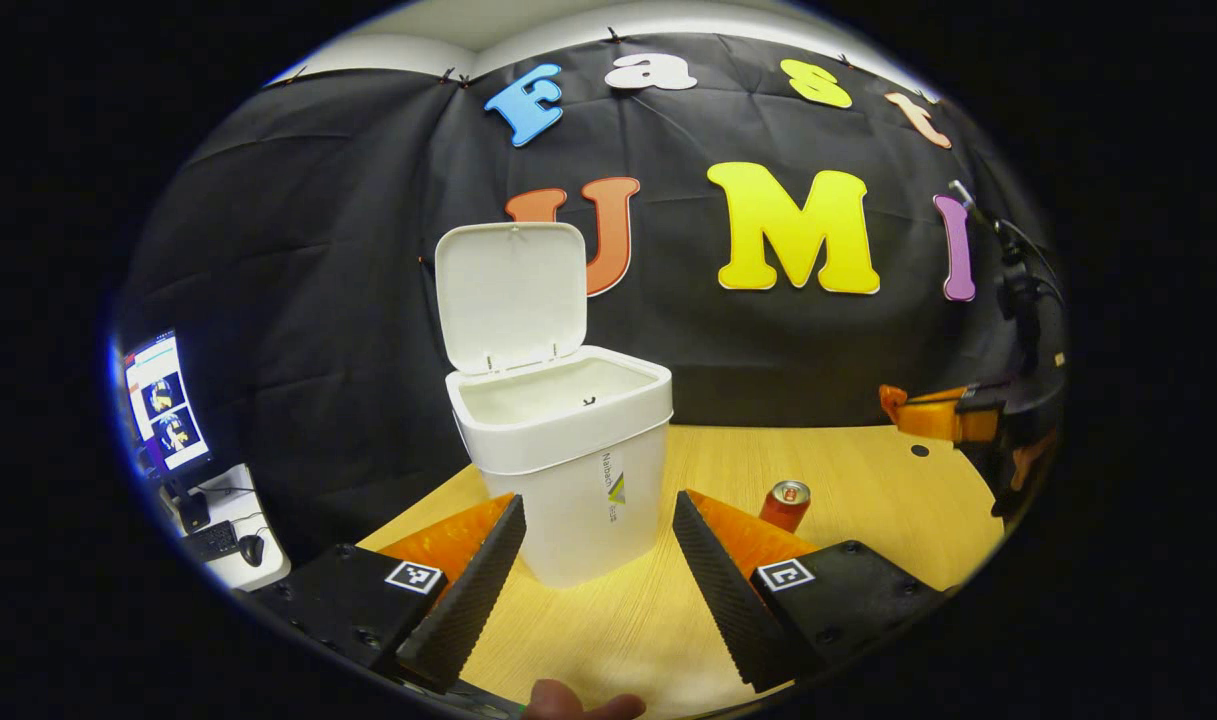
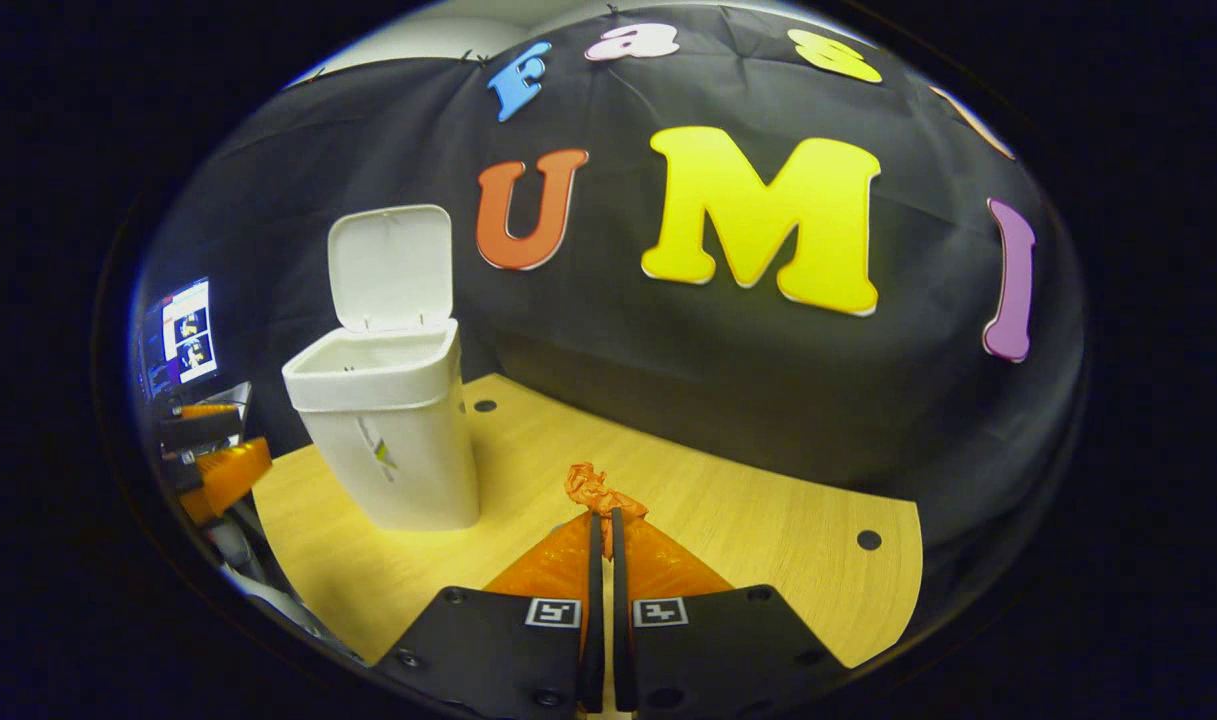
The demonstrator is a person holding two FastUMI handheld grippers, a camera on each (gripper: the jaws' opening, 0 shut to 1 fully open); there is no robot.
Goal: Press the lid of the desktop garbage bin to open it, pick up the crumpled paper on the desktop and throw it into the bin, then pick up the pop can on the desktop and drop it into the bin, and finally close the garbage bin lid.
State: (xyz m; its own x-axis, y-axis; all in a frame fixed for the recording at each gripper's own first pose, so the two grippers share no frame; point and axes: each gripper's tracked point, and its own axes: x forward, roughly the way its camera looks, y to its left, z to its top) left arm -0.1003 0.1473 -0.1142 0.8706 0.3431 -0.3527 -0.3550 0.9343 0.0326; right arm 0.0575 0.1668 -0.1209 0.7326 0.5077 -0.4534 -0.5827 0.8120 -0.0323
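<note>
The white desktop bin (image 1: 578, 470) stands on the wooden table with its lid (image 1: 511, 297) swung up and open. My left gripper (image 1: 598, 505) is open just in front of the bin, one finger on each side, holding nothing. A red pop can (image 1: 786, 505) stands upright to the right of the bin. In the right gripper view my right gripper (image 2: 603, 515) is shut on the orange crumpled paper (image 2: 593, 488), which sticks out past the fingertips. The bin (image 2: 388, 440) is to its left, some distance off. The right gripper (image 1: 933, 415) also shows at the far right of the left gripper view.
The wooden table (image 2: 748, 520) has a curved edge and small dark holes (image 2: 869, 540). A monitor (image 1: 163, 400), keyboard and mouse sit on a side desk at the left. A dark stand with cables (image 1: 1018, 290) rises at the right. A person's fingertip (image 1: 578, 708) is at the bottom edge.
</note>
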